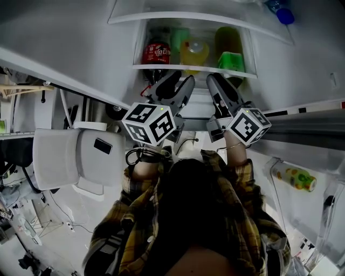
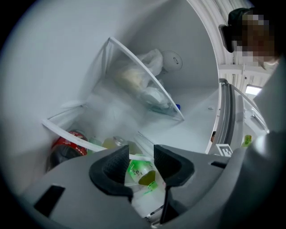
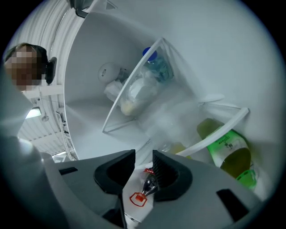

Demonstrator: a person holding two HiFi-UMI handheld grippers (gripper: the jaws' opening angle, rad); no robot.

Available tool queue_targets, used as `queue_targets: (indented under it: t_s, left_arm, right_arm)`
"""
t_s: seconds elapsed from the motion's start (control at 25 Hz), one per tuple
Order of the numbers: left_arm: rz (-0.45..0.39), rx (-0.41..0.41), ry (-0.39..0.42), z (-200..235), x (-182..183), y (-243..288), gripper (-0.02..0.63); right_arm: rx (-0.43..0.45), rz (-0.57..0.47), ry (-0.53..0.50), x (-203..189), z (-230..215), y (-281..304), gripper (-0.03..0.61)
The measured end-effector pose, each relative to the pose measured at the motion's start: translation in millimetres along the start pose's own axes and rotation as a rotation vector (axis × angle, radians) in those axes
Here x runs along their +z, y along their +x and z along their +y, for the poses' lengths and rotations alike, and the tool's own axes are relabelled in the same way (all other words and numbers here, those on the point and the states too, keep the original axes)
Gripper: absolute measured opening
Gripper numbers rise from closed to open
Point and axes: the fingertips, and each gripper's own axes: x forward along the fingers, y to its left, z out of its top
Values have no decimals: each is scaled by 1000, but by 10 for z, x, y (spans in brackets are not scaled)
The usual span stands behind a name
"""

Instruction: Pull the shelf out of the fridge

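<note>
The glass shelf with a white rim sits in the open fridge and carries a red cola bottle, a yellow bottle and green bottles. My left gripper and right gripper reach side by side to just below the shelf's front edge. In the left gripper view the jaws stand open, with the shelf rim beyond them and a green-labelled bottle showing through the gap. In the right gripper view the jaws are open too, apart from the shelf rim, and a red-capped bottle shows behind them.
An upper shelf holds pale bags. The fridge door stands open at the right with a yellow-green bottle in its rack. A white padded chair stands at the left. A blue-capped bottle sits up high.
</note>
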Motion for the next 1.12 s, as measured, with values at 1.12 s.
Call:
queue_targets:
  t_s: [1.12]
  left_arm:
    - [3, 3, -353, 591, -74, 432, 170]
  right_arm:
    - [-28, -42, 380, -157, -502, 365, 115]
